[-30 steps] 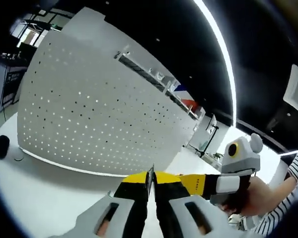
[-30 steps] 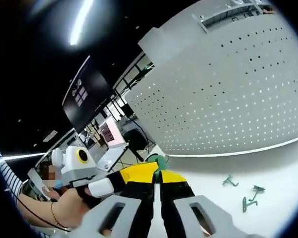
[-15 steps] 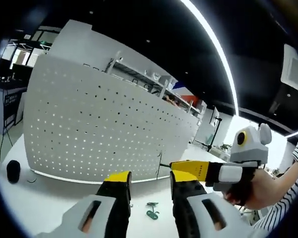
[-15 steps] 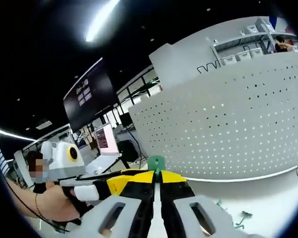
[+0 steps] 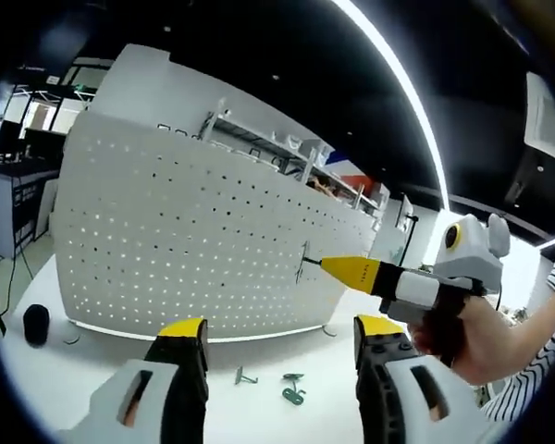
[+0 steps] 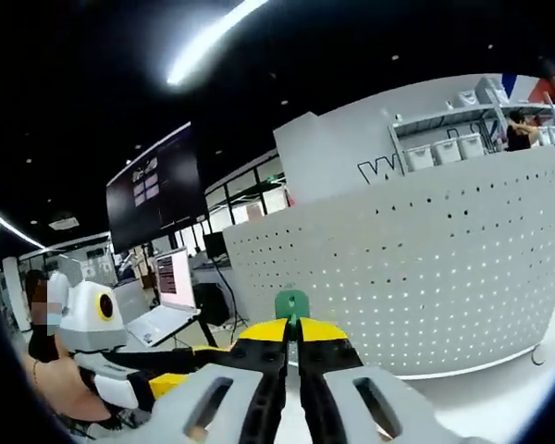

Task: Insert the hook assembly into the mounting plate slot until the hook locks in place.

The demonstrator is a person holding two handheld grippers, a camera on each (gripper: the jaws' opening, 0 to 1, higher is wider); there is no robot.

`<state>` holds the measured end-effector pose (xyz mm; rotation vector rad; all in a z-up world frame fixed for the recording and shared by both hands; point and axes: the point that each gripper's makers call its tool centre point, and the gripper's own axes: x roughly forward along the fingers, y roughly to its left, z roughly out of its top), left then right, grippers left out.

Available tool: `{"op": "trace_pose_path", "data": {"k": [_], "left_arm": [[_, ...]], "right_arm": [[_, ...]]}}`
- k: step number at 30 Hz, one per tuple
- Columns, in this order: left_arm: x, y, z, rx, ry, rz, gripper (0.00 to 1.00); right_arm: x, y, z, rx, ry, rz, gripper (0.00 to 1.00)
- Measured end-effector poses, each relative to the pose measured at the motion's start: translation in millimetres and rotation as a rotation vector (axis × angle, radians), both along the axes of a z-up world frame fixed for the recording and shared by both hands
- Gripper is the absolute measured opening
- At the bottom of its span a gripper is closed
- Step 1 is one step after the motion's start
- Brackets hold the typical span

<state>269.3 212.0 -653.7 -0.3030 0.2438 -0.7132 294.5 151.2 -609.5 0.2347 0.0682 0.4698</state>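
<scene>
Left gripper [image 5: 279, 344] jaws spread wide, holding nothing; beyond them loose green hooks [image 5: 291, 392] lie on the white table [image 5: 92, 361]. Right gripper [image 6: 292, 335] is clamped on a green hook [image 6: 291, 304], apparently pressed against the pegboard [image 5: 194, 250]

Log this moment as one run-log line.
left gripper open | right gripper shut on green hook | pegboard ahead | spare hooks on table

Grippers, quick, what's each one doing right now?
Left hand-held gripper: open, holding nothing.
Right hand-held gripper: shut on the green hook.
</scene>
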Motion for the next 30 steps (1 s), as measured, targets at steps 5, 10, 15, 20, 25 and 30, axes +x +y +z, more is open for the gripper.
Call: {"op": "trace_pose_path", "data": {"k": [5, 10, 15, 20, 25, 30], "left_arm": [[-2.3, 0.5, -6.9, 0.013, 0.008, 0.006, 0.72], [-2.8, 3.6, -14.4, 0.02, 0.022, 0.015, 0.77], [-2.6, 8.0, -22.3, 0.018, 0.04, 0.03, 0.81], [-4.9, 10.5, -25.7, 0.023, 0.047, 0.039, 0.83], [-7.1, 11.8, -33.1, 0.054, 0.058, 0.032, 0.85], [-9.0, 11.6, -36.5, 0.112, 0.04, 0.021, 0.85]], "right_arm": [[11.8, -10.4, 4.7, -0.029, -0.047, -0.065, 0.0], [25.3, -20.5, 4.5, -0.041, -0.058, -0.116, 0.0], [37.0, -24.5, 8.5, -0.053, -0.083, -0.17, 0.0], [47.4, -30.8, 15.4, -0.094, -0.126, -0.207, 0.0], [59.3, -35.6, 23.2, -0.09, -0.143, -0.235, 0.0], [75.0, -45.6, 32.4, -0.082, -0.161, -0.276, 0.0]]}}
